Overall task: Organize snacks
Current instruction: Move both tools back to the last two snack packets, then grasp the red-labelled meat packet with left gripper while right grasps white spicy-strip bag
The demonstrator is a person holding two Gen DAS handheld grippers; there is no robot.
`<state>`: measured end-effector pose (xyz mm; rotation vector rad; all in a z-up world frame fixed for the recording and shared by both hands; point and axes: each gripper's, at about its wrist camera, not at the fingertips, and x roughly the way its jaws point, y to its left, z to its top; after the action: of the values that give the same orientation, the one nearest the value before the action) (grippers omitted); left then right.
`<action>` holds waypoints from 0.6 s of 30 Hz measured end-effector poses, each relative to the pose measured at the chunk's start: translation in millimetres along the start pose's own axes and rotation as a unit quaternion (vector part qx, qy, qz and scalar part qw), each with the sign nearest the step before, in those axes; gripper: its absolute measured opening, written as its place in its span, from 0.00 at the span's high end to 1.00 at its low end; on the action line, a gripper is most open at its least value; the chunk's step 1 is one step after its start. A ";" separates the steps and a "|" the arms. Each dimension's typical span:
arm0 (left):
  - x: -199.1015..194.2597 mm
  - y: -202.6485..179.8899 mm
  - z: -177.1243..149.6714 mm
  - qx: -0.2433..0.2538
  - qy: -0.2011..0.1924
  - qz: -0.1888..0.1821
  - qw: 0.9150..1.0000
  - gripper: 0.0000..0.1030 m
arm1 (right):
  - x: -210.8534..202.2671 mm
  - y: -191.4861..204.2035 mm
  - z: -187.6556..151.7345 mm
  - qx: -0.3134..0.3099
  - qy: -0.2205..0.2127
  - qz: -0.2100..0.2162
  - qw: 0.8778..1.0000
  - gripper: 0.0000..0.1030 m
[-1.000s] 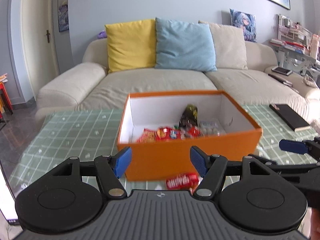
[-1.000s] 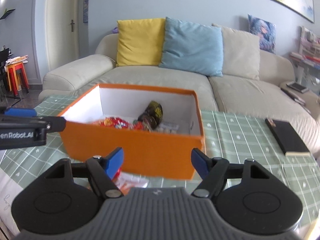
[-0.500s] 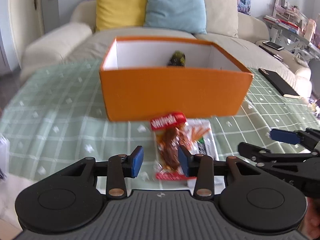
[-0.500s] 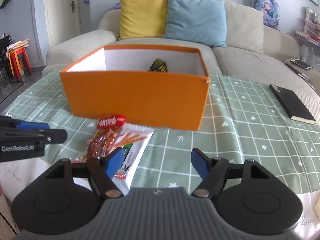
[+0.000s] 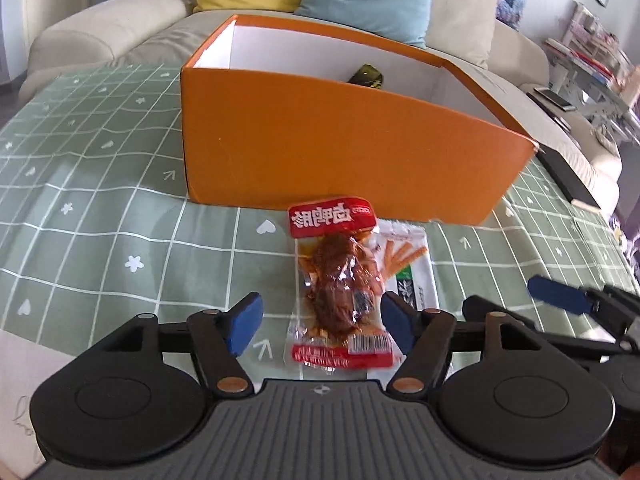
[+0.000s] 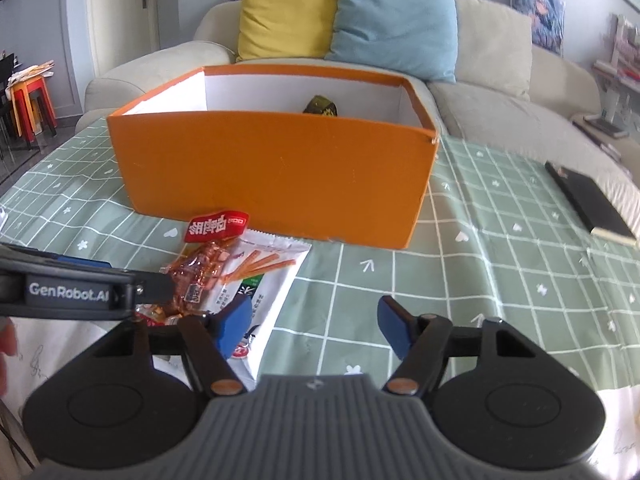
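**Snack packets lie in front of the orange box, both tongs released**

The red-topped snack packet (image 5: pixel 338 284) lies flat on the green checked tablecloth (image 5: pixel 100 216), its long axis running from the left gripper (image 5: pixel 320 322) toward the orange box (image 5: pixel 340 152). Its red header with white characters points at the box wall and lies just short of it; the barcode end lies nearest the camera, between the blue fingertips (image 5: pixel 244 322). Brown pieces show through the clear middle.

It overlaps a white snack packet (image 5: pixel 412 264) printed with orange sticks, which lies under it and to its right at a slight angle. In the right wrist view that white packet (image 6: pixel 264 280) stretches from near the box down to the right gripper's left fingertip.

The left gripper's jaws stand apart on either side of the red-topped packet's near end, grasping nothing. The right gripper (image 6: pixel 316 326) is likewise spread, over bare cloth beside the white packet.

The open box has white inner walls, and a dark wrapped snack (image 6: pixel 322 106) peeks over its front edge.

The cloth covers a table before a cream sofa (image 6: pixel 500 108) with yellow (image 6: pixel 286 12), blue (image 6: pixel 394 22) and beige cushions. A black notebook (image 6: pixel 588 200) lies on the cloth well to the right of the box. Red stools (image 6: pixel 30 100) stand at far left.
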<state>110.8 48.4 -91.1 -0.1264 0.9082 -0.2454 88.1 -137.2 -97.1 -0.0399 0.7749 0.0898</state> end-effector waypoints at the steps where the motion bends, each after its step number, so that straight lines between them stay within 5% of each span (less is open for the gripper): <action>1: 3.1 2.3 1.5 -0.009 0.004 -0.006 1.000 0.23 | 3.6 0.2 0.5 0.001 0.002 0.002 1.000 0.38; 14: 31.3 3.2 17.9 -0.035 0.037 -0.047 0.998 0.18 | 37.1 8.8 6.3 -0.003 0.029 0.022 0.999 0.38; 18: 39.8 -7.4 23.0 -0.012 0.056 -0.023 0.998 0.16 | 46.5 7.8 4.1 0.001 0.045 0.031 0.999 0.47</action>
<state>151.4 31.0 -105.9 -0.1574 1.0206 -0.2875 123.3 -126.1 -126.8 -0.0176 0.8660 0.1472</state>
